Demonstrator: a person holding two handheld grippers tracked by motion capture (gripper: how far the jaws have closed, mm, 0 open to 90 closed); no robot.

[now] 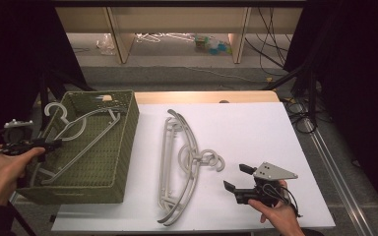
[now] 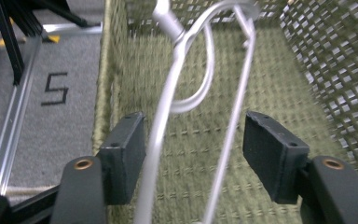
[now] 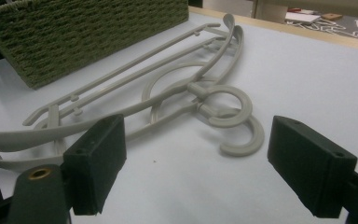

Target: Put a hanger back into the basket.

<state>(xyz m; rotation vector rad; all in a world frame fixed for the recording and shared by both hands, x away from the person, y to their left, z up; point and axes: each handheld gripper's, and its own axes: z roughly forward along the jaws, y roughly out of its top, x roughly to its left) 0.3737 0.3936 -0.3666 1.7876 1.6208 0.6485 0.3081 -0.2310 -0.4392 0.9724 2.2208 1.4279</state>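
Observation:
A grey plastic hanger (image 1: pixel 78 129) lies tilted in the green woven basket (image 1: pixel 125 142), its hook sticking up over the far left rim. My left gripper (image 1: pixel 54 144) is at the basket's left rim. In the left gripper view its jaws (image 2: pixel 193 135) stand open, with the hanger's (image 2: pixel 168 93) arm and bar running between them, the arm close beside the left pad. Two more grey hangers (image 1: pixel 184 162) lie stacked on the white table (image 1: pixel 246 123). My right gripper (image 1: pixel 237 177) hovers open just right of their hooks (image 3: pixel 228 116), with nothing between its pads.
The basket sits on the table's left end and overhangs the edge. Left of it is grey floor with a metal rail (image 2: pixel 9 135) and black stand legs. Wooden shelf legs and cables (image 1: pixel 270 44) stand beyond the table's far edge.

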